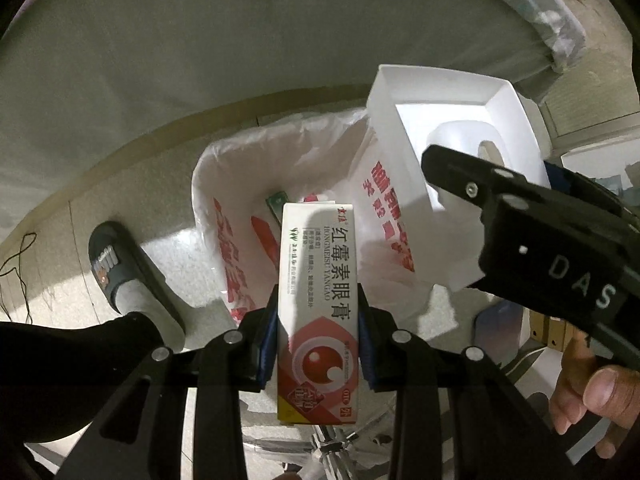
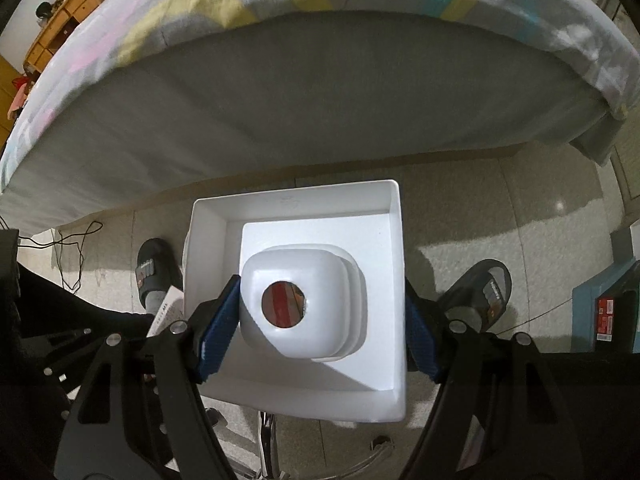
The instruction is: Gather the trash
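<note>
Left foot in a slipper (image 1: 120, 276) on the floor, beside the lined trash bag (image 1: 224, 184), whose mouth gapes open below. Left gripper (image 1: 318, 340) nearly closed, clamping one eye-ointment box (image 1: 316, 300) over that mouth. Right gripper (image 2: 316, 328) spread wide, gripping one white box (image 2: 304, 216) by its side walls, above the bag's right rim. Bed edge (image 2: 320, 120) beyond.

Both fisheye views were dim indoors, with black vignetted corners and straight lines bowed at the edges. The white box (image 2: 300, 216) glared, nearly blown out. Hard shadows fell across the floor (image 2: 500, 208). The patterned bedsheet (image 2: 240, 4) was smeared with blur.
</note>
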